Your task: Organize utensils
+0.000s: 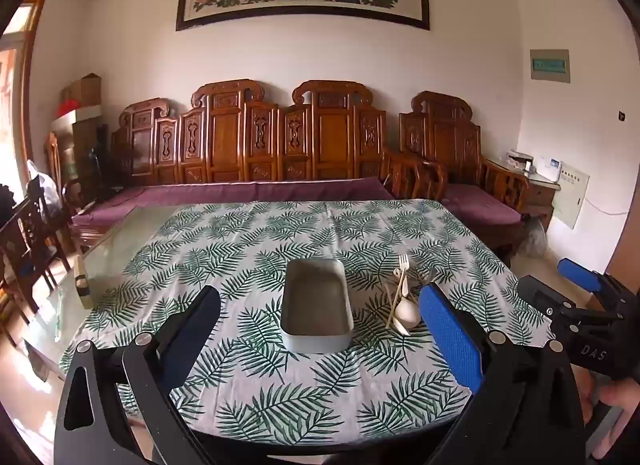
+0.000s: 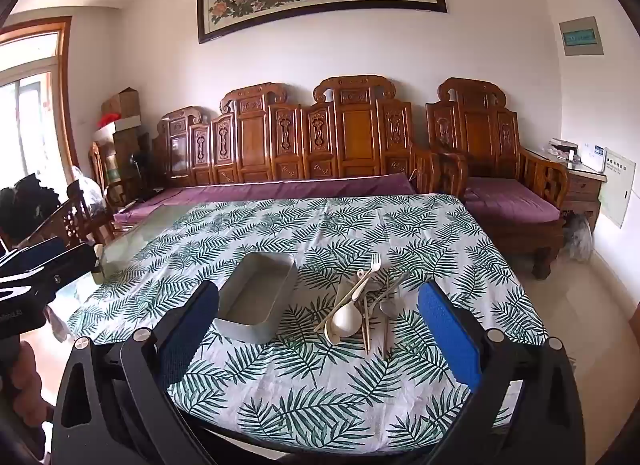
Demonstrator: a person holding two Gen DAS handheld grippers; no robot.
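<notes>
An empty grey rectangular tray [image 1: 316,343] [image 2: 244,331] stands in the middle of the leaf-print tablecloth. Just to its right lies a heap of utensils [image 1: 404,301] [image 2: 360,305]: a cream spoon [image 2: 344,323], a cream fork [image 2: 374,263], chopsticks [image 2: 365,325] and a grey metal spoon [image 2: 390,307]. My left gripper [image 1: 320,292] hovers over the near table edge, open wide, framing the tray with nothing between its fingers. My right gripper [image 2: 320,289] is also open and empty, facing the utensil heap from the near side. Each gripper shows at the edge of the other's view, the right gripper [image 1: 560,281] and the left gripper [image 2: 40,261].
The tablecloth [image 1: 280,233] covers most of a glass table; bare glass [image 1: 120,241] shows at the left with a small object [image 1: 82,277] on its edge. A carved wooden sofa [image 1: 248,137] with purple cushions runs behind. Wooden chairs [image 1: 28,237] stand at the left.
</notes>
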